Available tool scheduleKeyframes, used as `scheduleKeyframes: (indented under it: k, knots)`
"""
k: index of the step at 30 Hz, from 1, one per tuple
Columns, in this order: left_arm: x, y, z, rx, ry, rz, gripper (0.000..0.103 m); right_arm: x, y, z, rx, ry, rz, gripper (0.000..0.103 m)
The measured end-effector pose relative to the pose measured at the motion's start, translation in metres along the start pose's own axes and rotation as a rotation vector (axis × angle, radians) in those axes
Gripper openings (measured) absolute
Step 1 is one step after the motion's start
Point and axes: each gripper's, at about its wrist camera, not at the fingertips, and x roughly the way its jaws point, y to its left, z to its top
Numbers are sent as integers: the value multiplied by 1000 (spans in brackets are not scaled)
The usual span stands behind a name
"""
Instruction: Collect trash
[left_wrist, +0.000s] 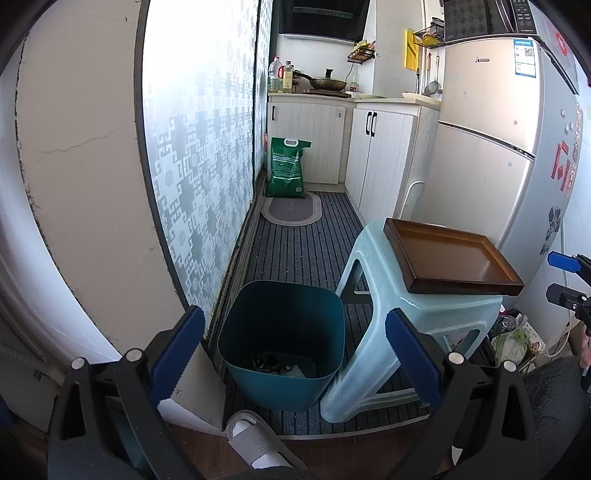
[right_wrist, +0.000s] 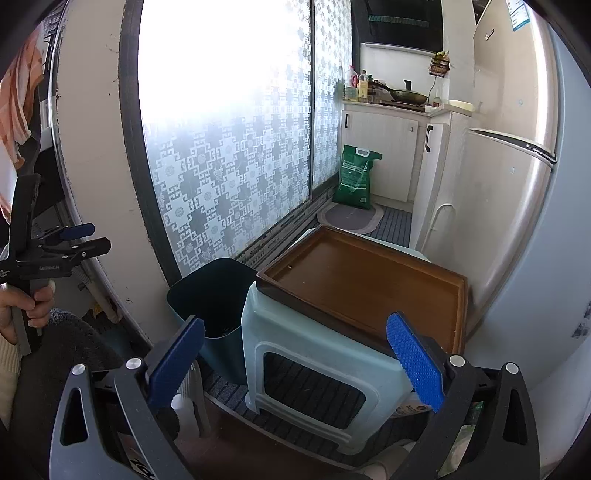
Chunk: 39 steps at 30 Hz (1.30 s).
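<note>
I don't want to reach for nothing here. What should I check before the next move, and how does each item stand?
1. Left hand-held gripper open and carrying nothing: ok.
2. Right hand-held gripper open and carrying nothing: ok.
3. Teal bin upright, mouth unobstructed, beside the stool: ok; some scraps already lie at its bottom.
4. Trash left on the brown tray: none visible; it looks bare.
5. Tray seated firmly on the stool: not ok; it overhangs the stool's edge.
6. Bags on the floor behind the stool, trash or not: cannot tell.
</note>
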Motion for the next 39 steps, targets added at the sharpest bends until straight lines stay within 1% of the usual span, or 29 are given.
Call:
scheduleKeyframes:
  k: [39]
  knots:
    - [-2,0,0,2,-5,3,100,-2,-2,0,5,-10,-4,100]
